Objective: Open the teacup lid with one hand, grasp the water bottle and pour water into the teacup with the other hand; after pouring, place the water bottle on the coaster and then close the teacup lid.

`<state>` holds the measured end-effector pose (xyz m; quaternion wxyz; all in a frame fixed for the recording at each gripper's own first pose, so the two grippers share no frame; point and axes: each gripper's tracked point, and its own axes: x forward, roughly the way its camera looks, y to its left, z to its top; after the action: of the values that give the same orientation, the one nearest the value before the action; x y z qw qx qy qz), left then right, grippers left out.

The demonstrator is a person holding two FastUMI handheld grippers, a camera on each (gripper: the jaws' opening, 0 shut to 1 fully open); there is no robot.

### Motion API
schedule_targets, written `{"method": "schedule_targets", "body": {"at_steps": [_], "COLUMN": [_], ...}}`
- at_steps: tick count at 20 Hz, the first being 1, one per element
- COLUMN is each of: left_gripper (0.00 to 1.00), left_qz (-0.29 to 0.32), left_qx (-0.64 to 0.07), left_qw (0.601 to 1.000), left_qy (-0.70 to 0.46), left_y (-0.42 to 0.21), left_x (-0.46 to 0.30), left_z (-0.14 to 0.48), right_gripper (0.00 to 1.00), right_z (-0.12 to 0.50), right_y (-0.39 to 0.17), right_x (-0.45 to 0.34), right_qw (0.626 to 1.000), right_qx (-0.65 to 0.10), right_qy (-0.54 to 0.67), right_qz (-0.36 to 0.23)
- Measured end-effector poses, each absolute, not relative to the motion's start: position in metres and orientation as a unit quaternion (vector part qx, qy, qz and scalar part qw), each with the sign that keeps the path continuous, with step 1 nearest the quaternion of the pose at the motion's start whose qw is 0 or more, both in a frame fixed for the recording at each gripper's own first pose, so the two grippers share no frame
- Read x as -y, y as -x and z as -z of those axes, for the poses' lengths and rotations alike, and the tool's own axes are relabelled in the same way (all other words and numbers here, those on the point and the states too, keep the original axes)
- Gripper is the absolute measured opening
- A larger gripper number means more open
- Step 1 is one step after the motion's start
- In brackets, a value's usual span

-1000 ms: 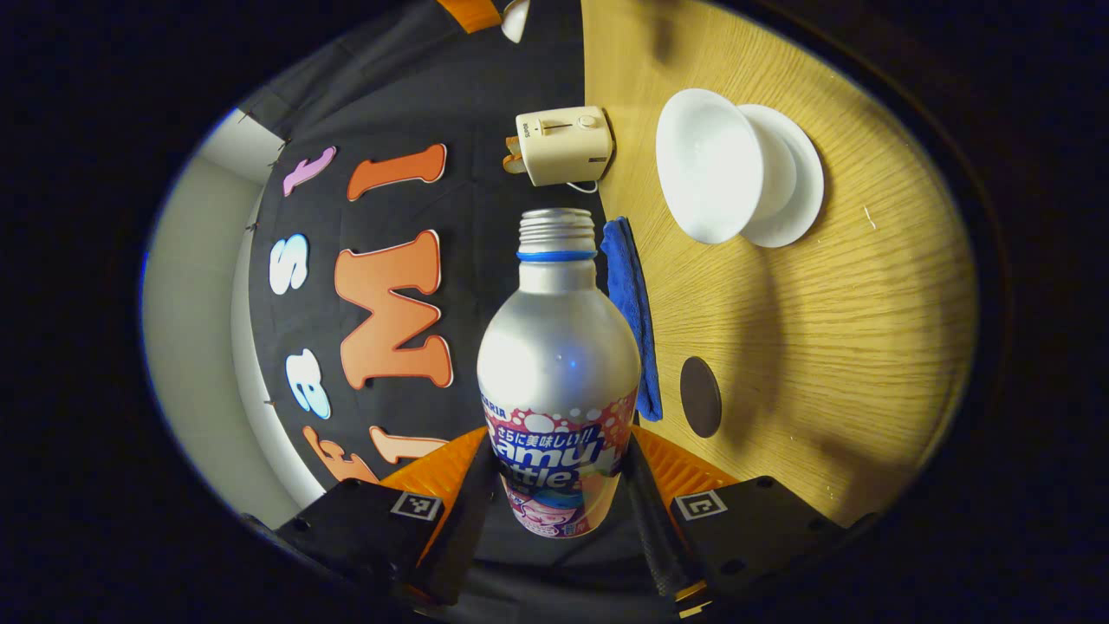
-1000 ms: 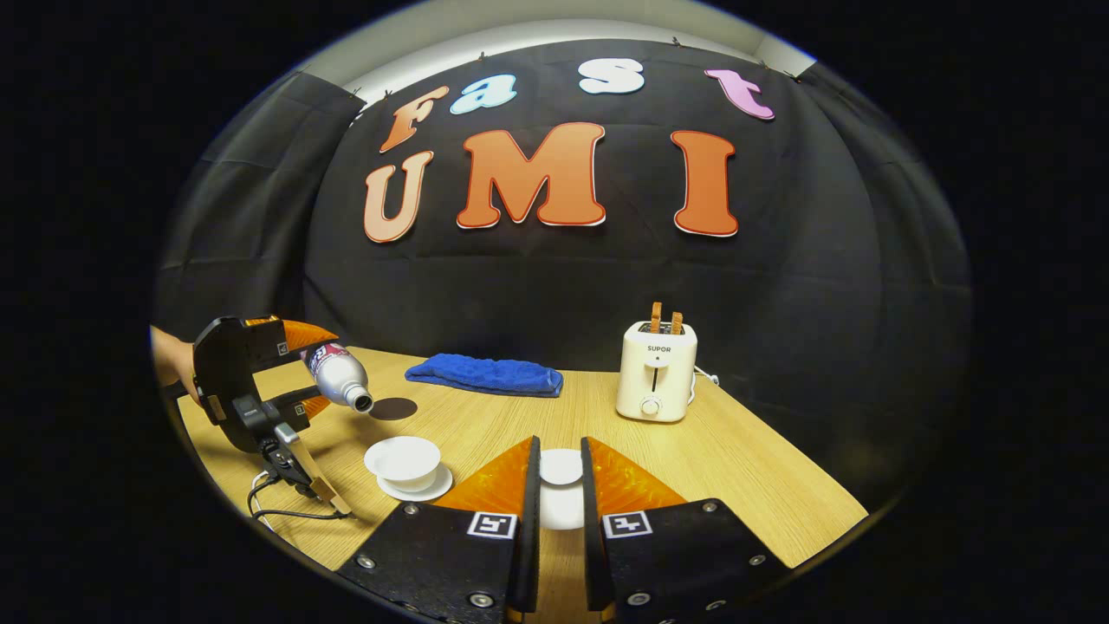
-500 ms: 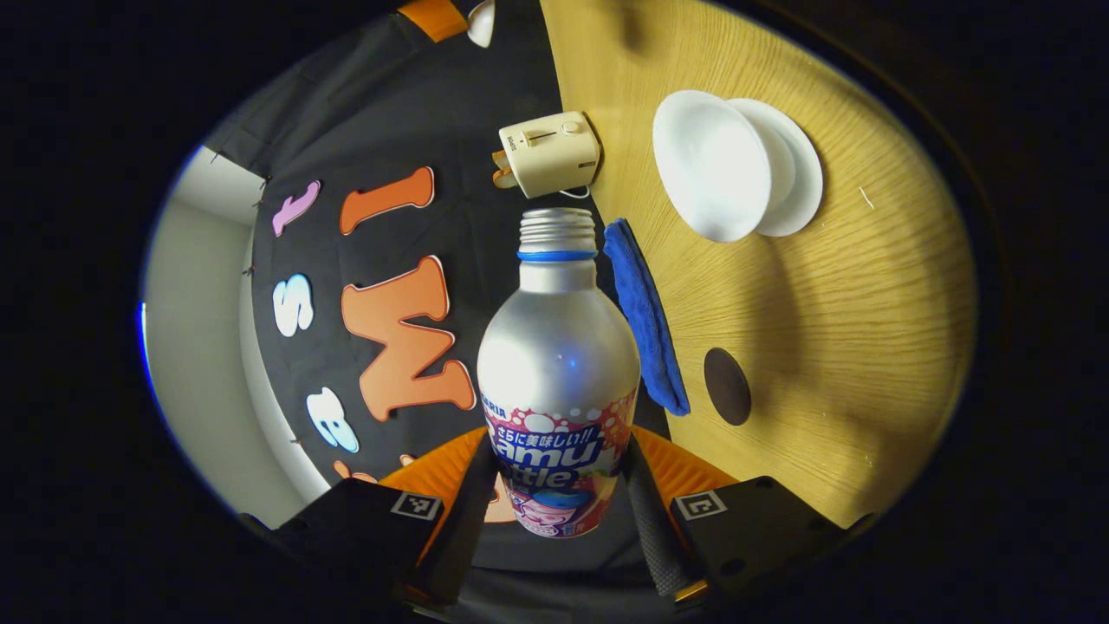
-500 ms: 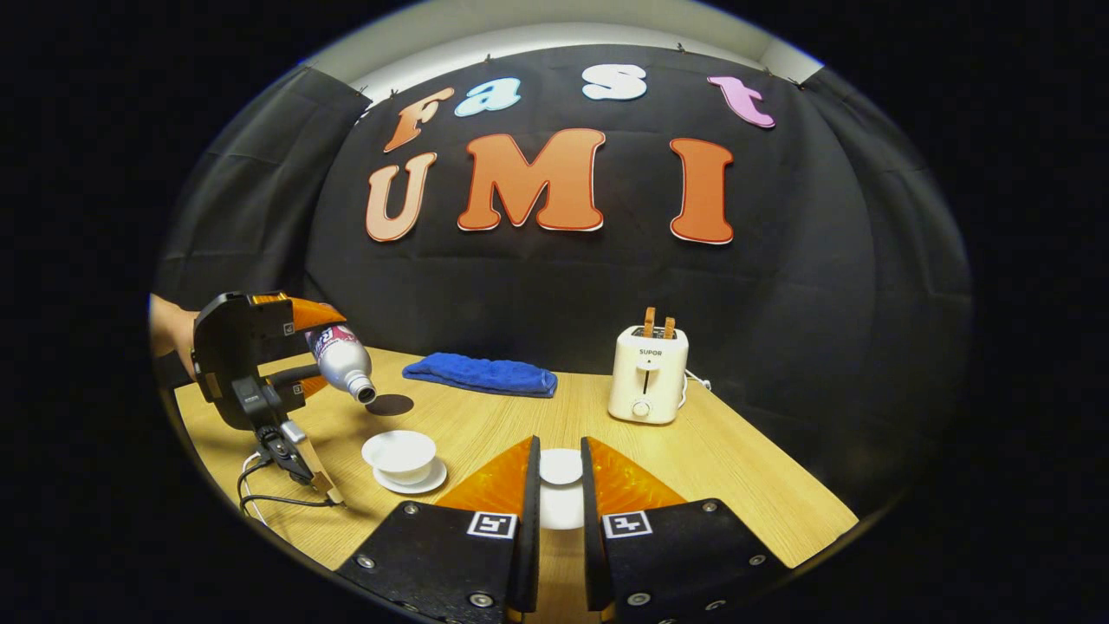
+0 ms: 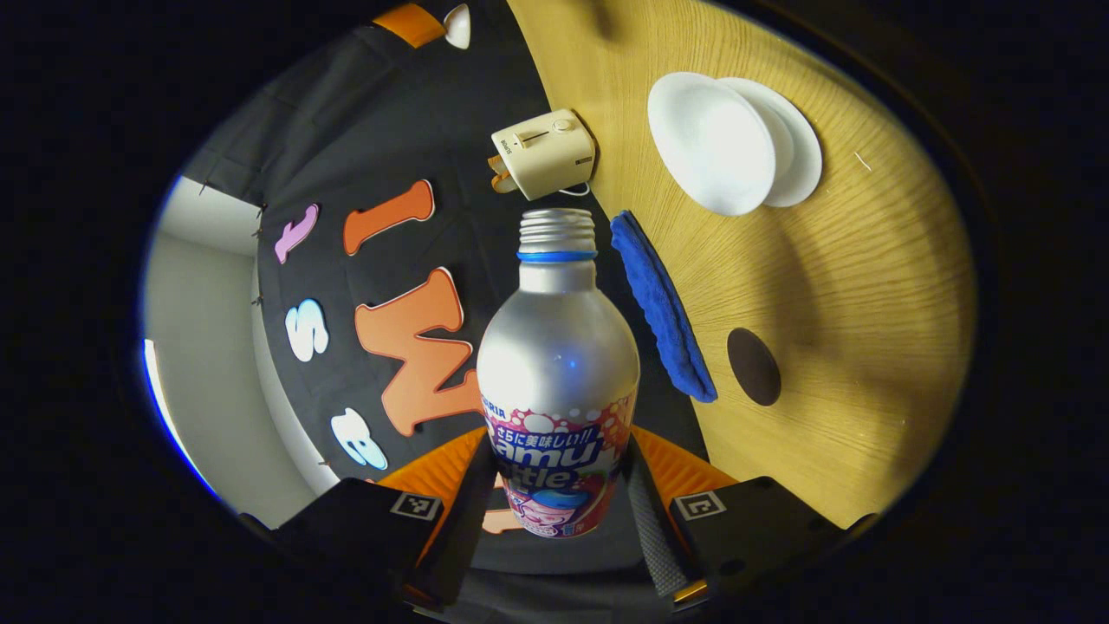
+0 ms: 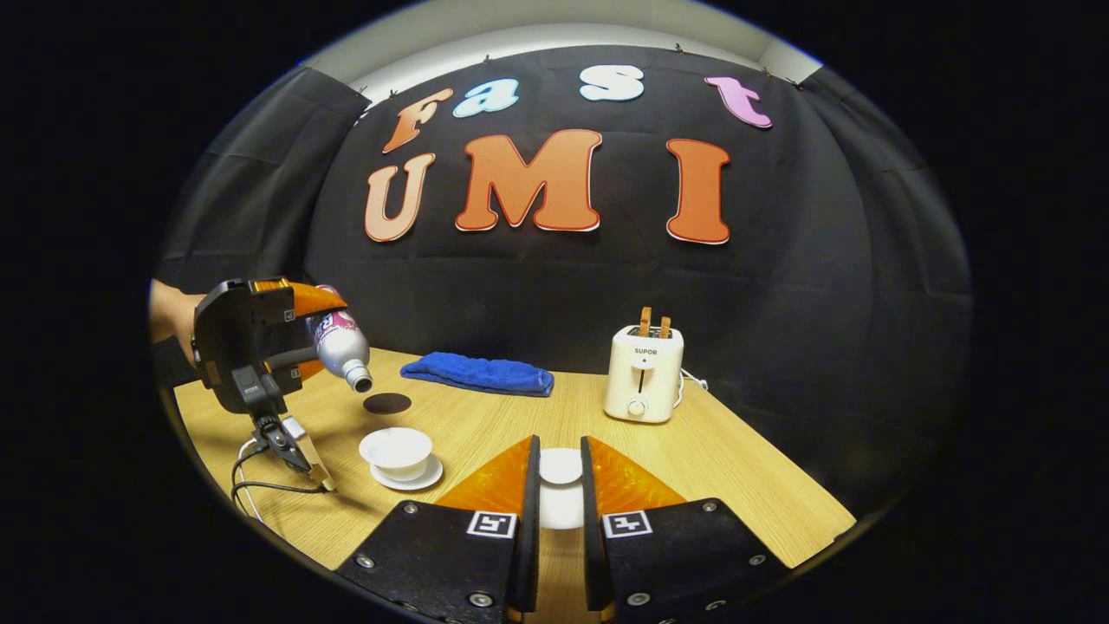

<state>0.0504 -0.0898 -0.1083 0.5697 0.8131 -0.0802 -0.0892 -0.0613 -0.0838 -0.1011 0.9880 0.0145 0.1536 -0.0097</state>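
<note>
My left gripper [image 5: 559,485] is shut on a silver water bottle [image 5: 557,364] with a bright printed label, uncapped. In the right gripper view that bottle [image 6: 340,347] hangs tilted, mouth down and to the right, above and left of the open white teacup [image 6: 396,450] on its saucer [image 6: 407,475]. The same teacup [image 5: 712,143] lies at the upper right of the left gripper view. A dark round coaster [image 6: 386,403] lies behind the cup, also seen as the coaster [image 5: 753,378]. My right gripper [image 6: 560,485] is shut on the white teacup lid [image 6: 560,468], held off to the cup's right.
A folded blue cloth [image 6: 478,373] lies near the back edge of the wooden table [image 6: 736,468]. A cream toaster [image 6: 642,373] with two slices stands at the back right. A hand [image 6: 169,314] holds the left gripper [image 6: 251,347], whose cable trails on the table.
The left gripper has lifted the bottle higher and tipped it more steeply, mouth toward the cup. The right gripper with the lid has stayed almost still.
</note>
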Motion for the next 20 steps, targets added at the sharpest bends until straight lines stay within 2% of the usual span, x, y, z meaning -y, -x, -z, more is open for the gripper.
{"method": "schedule_targets", "body": {"at_steps": [1,2,10,17,20], "left_gripper": [0.82,0.84,0.8,0.84,0.82], "left_qz": [0.087,0.084,0.065,0.068,0.071], "left_qx": [0.084,0.087,0.116,0.131,0.135], "left_qw": [0.566,0.562,0.541,0.523,0.514], "left_qy": [-0.816,-0.818,-0.831,-0.839,-0.844], "left_y": [-0.05,-0.052,-0.051,-0.047,-0.052], "left_x": [0.09,0.09,0.096,0.101,0.107], "left_z": [0.106,0.104,0.093,0.091,0.099], "right_gripper": [0.22,0.22,0.22,0.22,0.22], "right_z": [0.102,0.102,0.108,0.11,0.112], "right_y": [0.062,0.061,0.061,0.06,0.059], "right_x": [0.084,0.084,0.089,0.088,0.089], "right_qw": [0.988,0.988,0.987,0.987,0.986], "right_qx": [-0.154,-0.154,-0.158,-0.161,-0.163], "right_qy": [-0.015,-0.015,-0.009,-0.009,-0.009], "right_qz": [0.009,0.009,0.012,0.009,0.01]}}
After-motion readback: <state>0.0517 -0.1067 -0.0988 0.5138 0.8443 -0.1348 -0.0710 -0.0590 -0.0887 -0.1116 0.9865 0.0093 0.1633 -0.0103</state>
